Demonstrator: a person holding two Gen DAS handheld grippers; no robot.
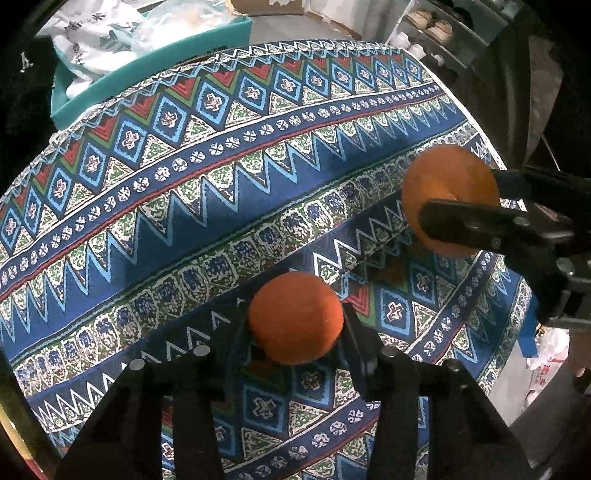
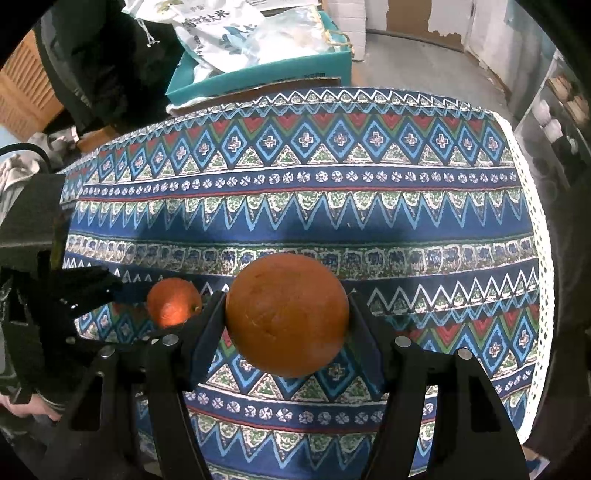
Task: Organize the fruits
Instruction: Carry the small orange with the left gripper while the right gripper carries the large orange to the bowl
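Two oranges are held above a tabletop (image 2: 369, 221) covered in a blue patterned cloth with zigzags and diamonds. The left tool (image 1: 295, 325) grips a smaller, deep-orange fruit (image 1: 294, 318) between its two black fingers, one pressed to each side. The right tool (image 2: 287, 314) clamps a larger orange (image 2: 287, 314) the same way. In the left wrist view, the right tool (image 1: 476, 199) enters from the right edge with the larger orange (image 1: 443, 192) in its grasp, near the cloth's right border. In the right wrist view, the left tool (image 2: 147, 299) reaches in from the left, its smaller orange (image 2: 173, 302) just beside the right tool's left finger; whether they touch cannot be told. Beyond the far edge of the tabletop sits a teal box (image 2: 258, 72) stuffed with printed plastic bags (image 2: 236, 33). A shelf rack (image 1: 436, 27) stands at the far right.
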